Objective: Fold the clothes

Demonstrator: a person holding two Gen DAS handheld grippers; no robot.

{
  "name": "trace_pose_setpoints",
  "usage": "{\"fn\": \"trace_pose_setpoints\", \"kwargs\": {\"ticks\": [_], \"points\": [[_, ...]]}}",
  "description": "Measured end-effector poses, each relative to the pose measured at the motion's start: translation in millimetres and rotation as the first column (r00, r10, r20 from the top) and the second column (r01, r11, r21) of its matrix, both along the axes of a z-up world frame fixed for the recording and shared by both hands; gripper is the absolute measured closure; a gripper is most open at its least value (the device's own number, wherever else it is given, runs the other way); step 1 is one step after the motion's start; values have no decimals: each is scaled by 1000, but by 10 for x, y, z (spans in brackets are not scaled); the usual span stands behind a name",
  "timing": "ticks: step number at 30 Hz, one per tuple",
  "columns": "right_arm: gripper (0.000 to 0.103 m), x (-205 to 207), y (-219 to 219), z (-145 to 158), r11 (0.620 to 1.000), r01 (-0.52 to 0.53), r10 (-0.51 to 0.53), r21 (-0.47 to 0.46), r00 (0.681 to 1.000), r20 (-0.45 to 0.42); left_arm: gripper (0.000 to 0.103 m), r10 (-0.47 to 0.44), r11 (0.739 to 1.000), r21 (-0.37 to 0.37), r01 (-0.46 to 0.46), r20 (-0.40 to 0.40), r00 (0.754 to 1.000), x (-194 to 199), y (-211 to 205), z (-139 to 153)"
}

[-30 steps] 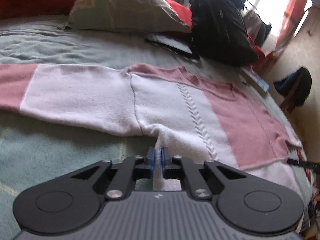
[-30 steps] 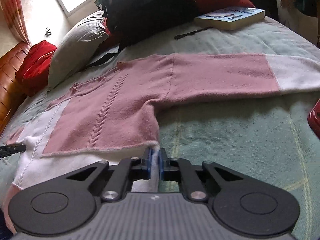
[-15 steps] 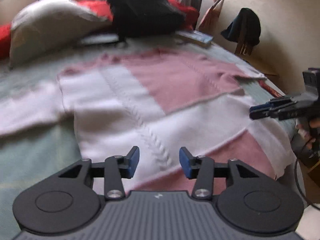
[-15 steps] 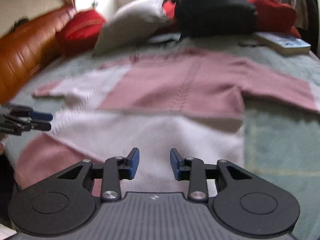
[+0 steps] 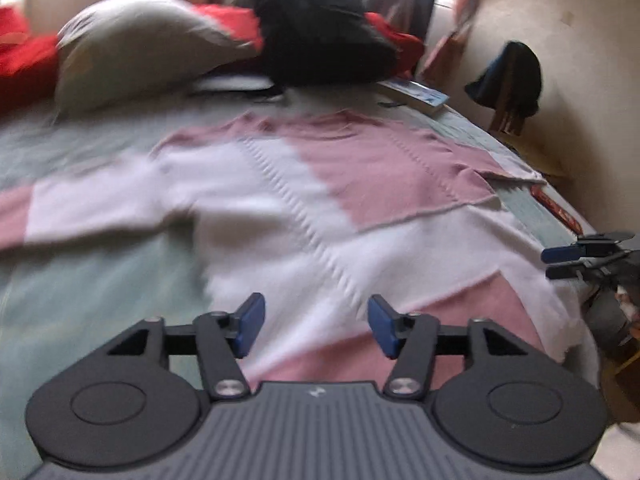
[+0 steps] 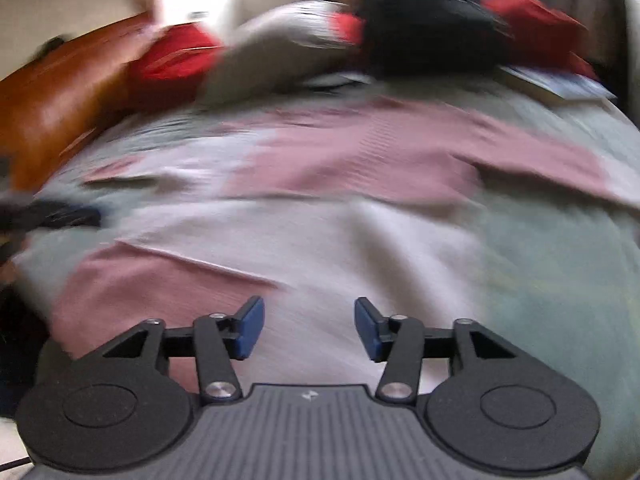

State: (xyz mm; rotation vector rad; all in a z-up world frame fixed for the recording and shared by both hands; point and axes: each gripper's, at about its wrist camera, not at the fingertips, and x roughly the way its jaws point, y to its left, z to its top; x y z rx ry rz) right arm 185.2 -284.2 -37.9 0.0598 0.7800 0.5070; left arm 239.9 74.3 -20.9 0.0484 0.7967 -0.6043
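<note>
While both views were smeared by blur, the main things could still be made out. A pink and white sweater (image 5: 304, 200) lay spread flat on a pale green bed (image 5: 92, 280), its body in the middle and one sleeve (image 5: 80, 208) stretched out to the left. Its near hem hung at the near edge of the bed, just beyond both grippers.

The left gripper (image 5: 316, 326) hovered over the near hem with its blue pads (image 5: 250, 326) spread apart and nothing between them. The right gripper (image 6: 308, 328) was likewise spread wide and empty above the white band of the sweater (image 6: 320, 240). In the left view the right gripper (image 5: 568, 262) showed at the right edge of the bed.

At the far end lay a grey pillow (image 5: 140, 48), red cushions (image 5: 24, 60) and a black bag (image 5: 320, 40). A book (image 5: 416, 94) rested on the far right corner of the bed, just beside the bag.
</note>
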Motion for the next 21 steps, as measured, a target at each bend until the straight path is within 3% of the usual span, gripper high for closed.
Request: {"fn": "trace_pose_setpoints", "kwargs": {"ticks": [2,4,7,10,14,19,21], "points": [[35,63,421,38,996,-86,86,-15,996,35,43,-11,998,54,11,5,1000,209,-204,-85],[35,137,853,-10,988,-144,148,-58,987,56,43,14,992,123,-12,-19,1000,426,-295,-244],[35,229,1381,-142,971,-209,217,-116,974,59,40,30,986,166,-28,-6,1000,530,-244,-449],[28,143,1568,-373,959,-196,206,-203,978,29,40,27,990,137,-26,-4,1000,492,-153,-440],[20,-201,1395,-386,951,-206,221,-230,974,41,40,2,990,143,-4,14,1000,498,-135,-471],[13,-521,1276,-332,938,-225,243,-263,969,36,40,64,990,123,-61,-19,998,593,-171,-405],[13,-436,1404,-204,941,-246,264,-234,963,47,29,77,986,149,-74,-9,997,514,-192,-288]]}}
